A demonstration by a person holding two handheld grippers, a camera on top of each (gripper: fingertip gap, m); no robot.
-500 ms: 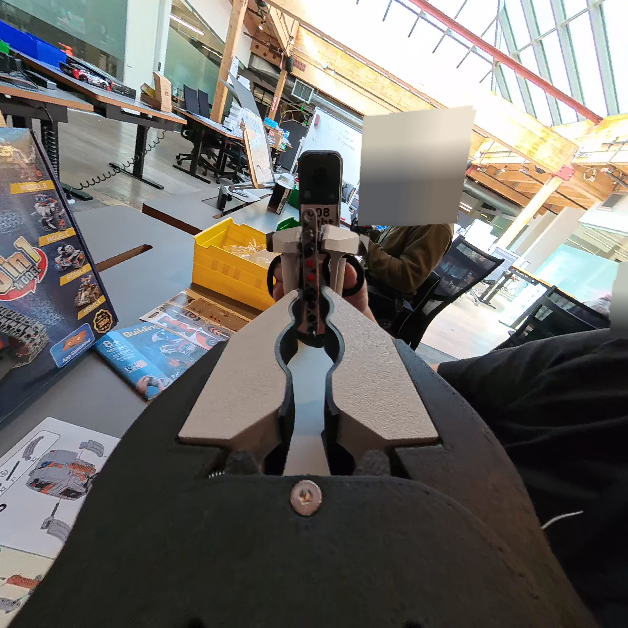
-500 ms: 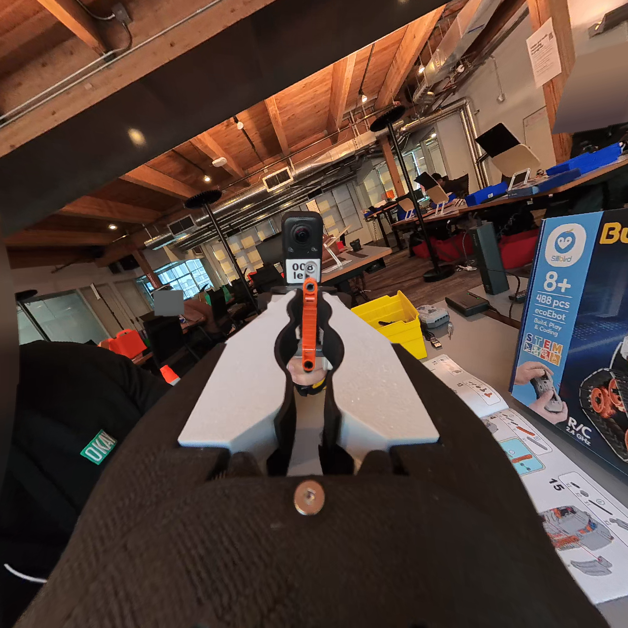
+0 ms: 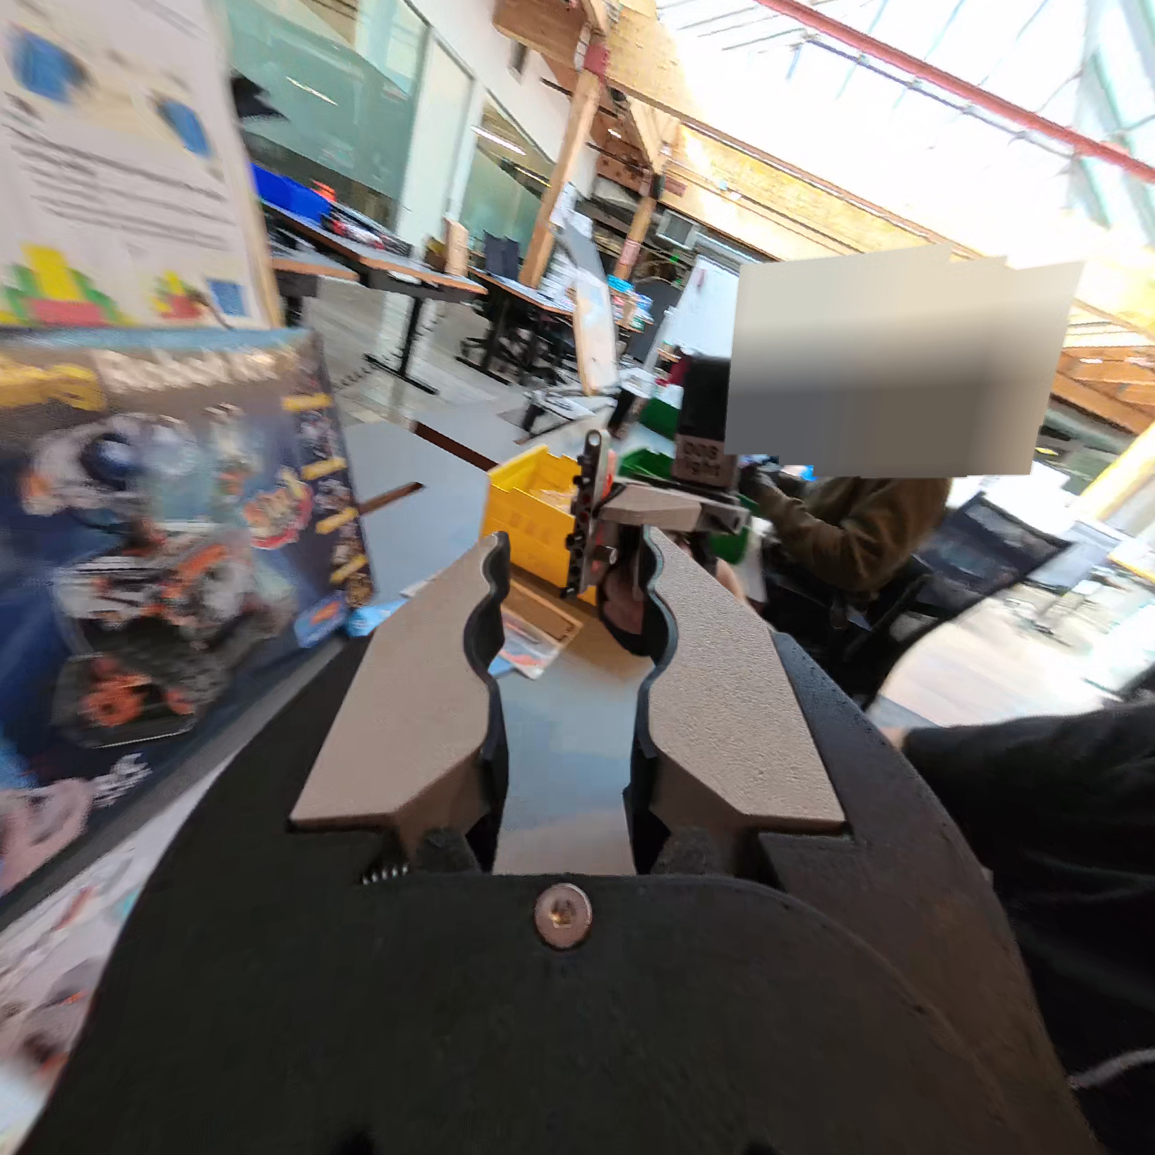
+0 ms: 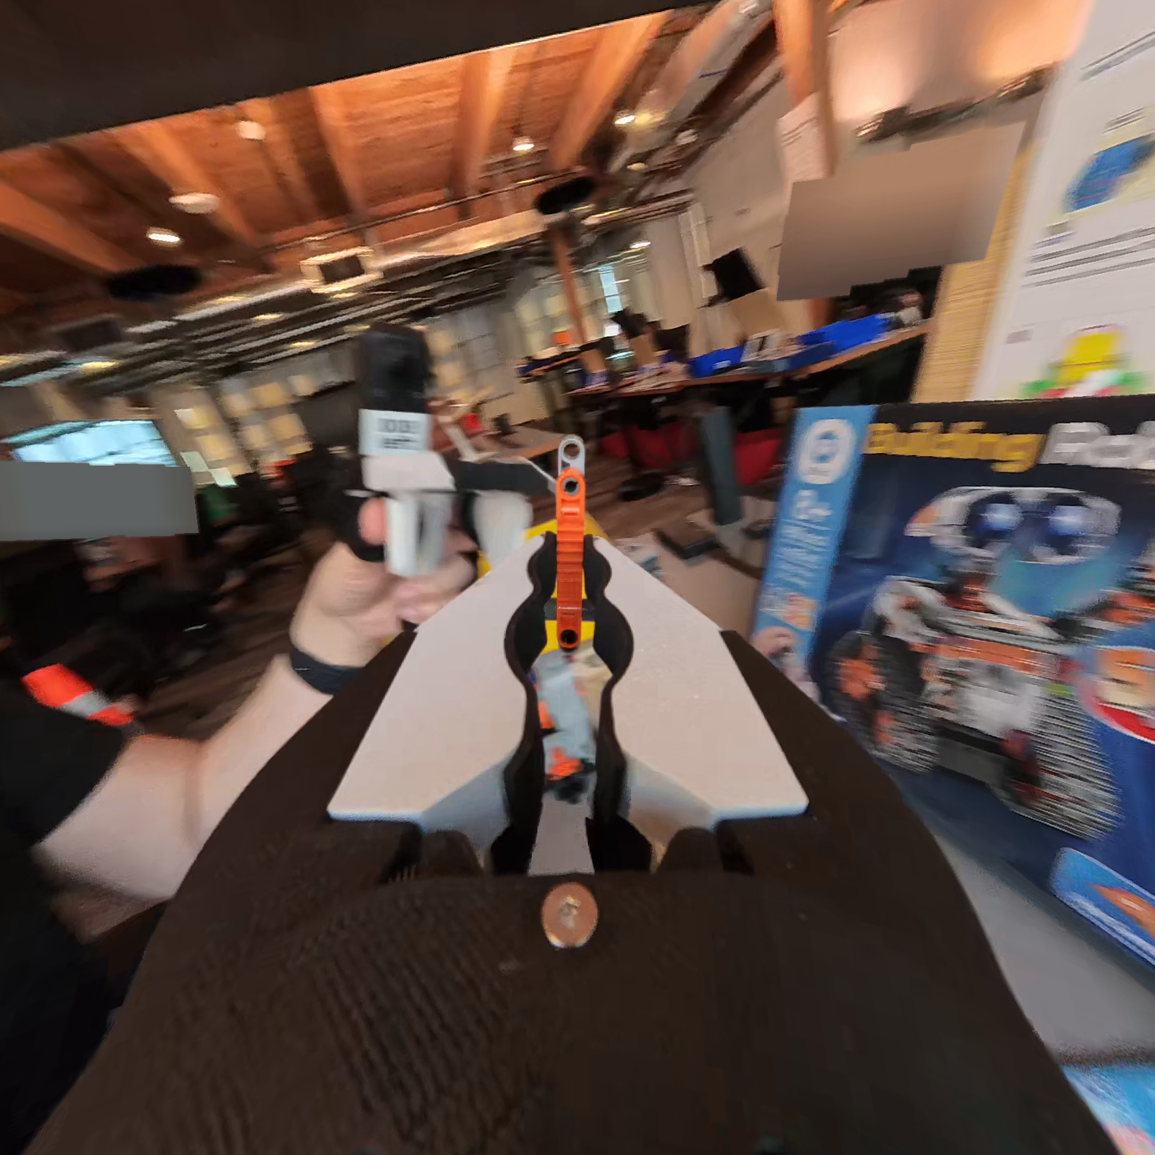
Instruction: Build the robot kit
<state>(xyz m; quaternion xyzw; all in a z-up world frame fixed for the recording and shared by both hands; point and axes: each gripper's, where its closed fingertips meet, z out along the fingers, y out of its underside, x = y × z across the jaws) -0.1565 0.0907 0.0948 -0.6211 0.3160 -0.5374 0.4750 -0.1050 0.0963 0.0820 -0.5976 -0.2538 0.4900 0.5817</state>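
Gripping orange beam [image 4: 570,565] in my right gripper [image 4: 570,550], jaws pinched on it, long axis upright. Grey beam [image 3: 584,512] joined behind it. My left gripper [image 3: 572,562] parted, holding nothing (beams just ahead, between its tips). Yellow bin [image 3: 531,519] beyond.

Yellow bin [image 3: 531,512], blurred toy box [image 4: 975,625], grey table [image 3: 562,719], booklets [image 3: 531,631]

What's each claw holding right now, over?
Left gripper open, empty. Right gripper shut on orange beam, grey piece attached. Toy box close by.
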